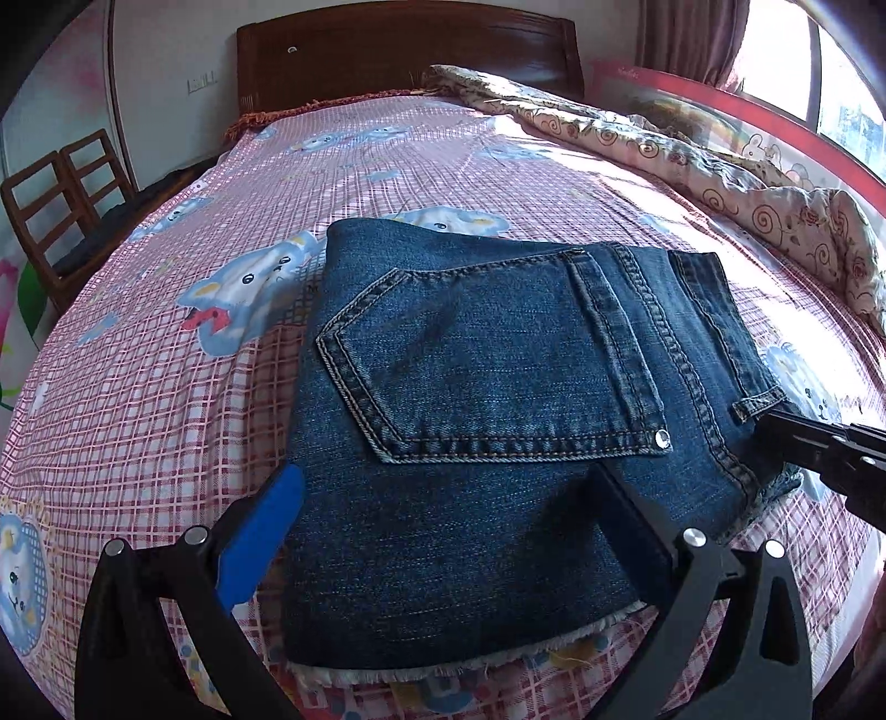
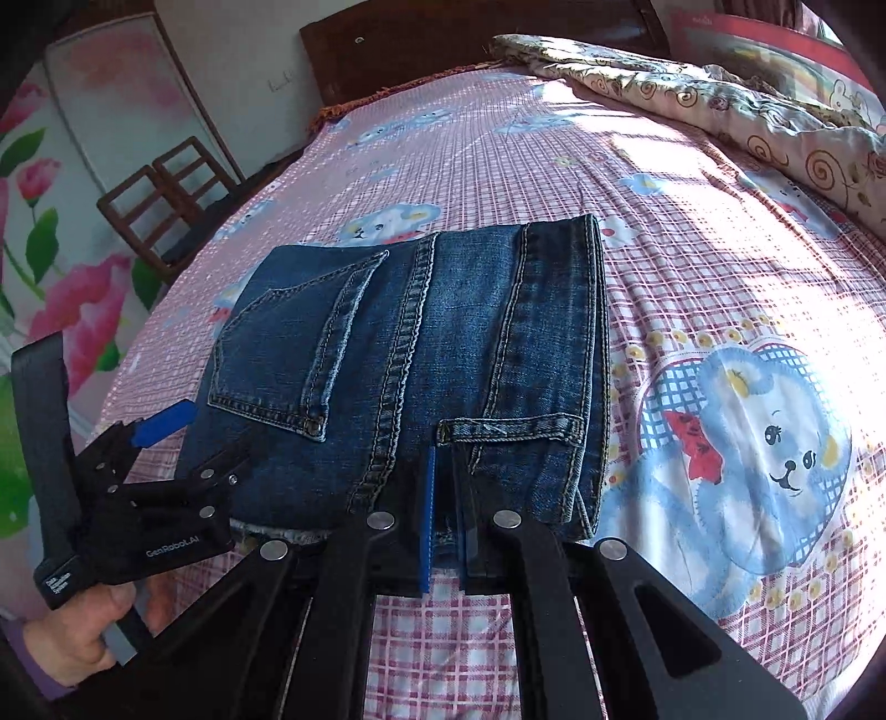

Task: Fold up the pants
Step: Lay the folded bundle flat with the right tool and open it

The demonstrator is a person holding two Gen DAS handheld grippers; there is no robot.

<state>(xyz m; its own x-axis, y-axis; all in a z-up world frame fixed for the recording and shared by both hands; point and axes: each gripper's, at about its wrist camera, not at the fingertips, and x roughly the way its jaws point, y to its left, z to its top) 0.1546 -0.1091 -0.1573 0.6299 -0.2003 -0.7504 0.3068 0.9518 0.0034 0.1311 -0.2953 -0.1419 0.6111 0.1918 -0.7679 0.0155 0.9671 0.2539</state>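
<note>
The blue jeans (image 1: 498, 387) lie folded into a compact stack on the bed, back pocket (image 1: 482, 360) up; they also show in the right wrist view (image 2: 415, 360). My left gripper (image 1: 448, 482) is open, its blue-padded finger (image 1: 260, 537) left of the stack and its black finger (image 1: 637, 526) resting on the denim. My right gripper (image 2: 446, 487) is nearly closed, pinching the near edge of the jeans below a belt loop (image 2: 509, 429). The left gripper shows in the right wrist view (image 2: 183, 437), the right gripper in the left wrist view (image 1: 830, 448).
The bed has a pink checked sheet (image 1: 166, 415) with blue bear prints. A rumpled floral quilt (image 1: 720, 166) lies along the right side. A dark wooden headboard (image 1: 410, 50) is at the far end. Wooden chairs (image 1: 61, 199) stand left of the bed.
</note>
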